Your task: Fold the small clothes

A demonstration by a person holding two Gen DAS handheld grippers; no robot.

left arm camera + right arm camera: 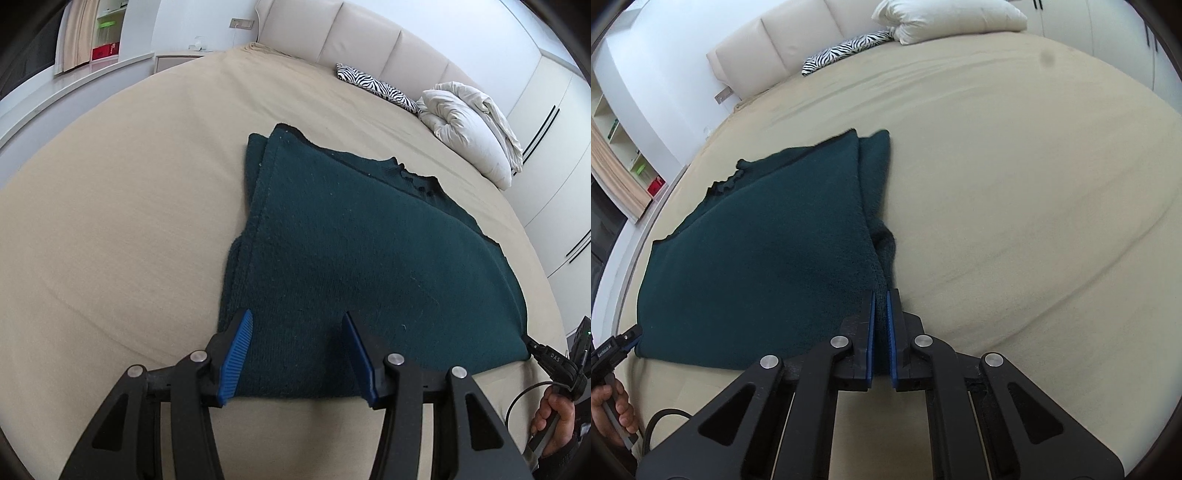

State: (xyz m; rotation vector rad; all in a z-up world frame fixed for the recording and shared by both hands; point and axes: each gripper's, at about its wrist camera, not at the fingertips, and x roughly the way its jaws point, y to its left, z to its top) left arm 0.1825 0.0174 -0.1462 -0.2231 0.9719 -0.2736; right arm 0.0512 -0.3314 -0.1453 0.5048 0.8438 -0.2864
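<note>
A dark green knitted garment [354,258] lies flat on the beige bed, its sides folded in; it also shows in the right wrist view [768,251]. My left gripper [297,317] is open, its blue pads over the garment's near left corner, with fabric between the fingers. My right gripper [881,295] is shut on the garment's near right corner, with knit pinched between the blue pads. The right gripper also shows in the left wrist view [532,345] at the garment's corner. The left gripper shows in the right wrist view [633,338] at the opposite corner.
The beige bed sheet [129,221] spreads wide around the garment. A zebra-print cushion [376,86] and a white folded duvet [472,129] lie by the padded headboard [351,33]. White wardrobes [554,147] stand to the right. A shelf [107,33] stands at far left.
</note>
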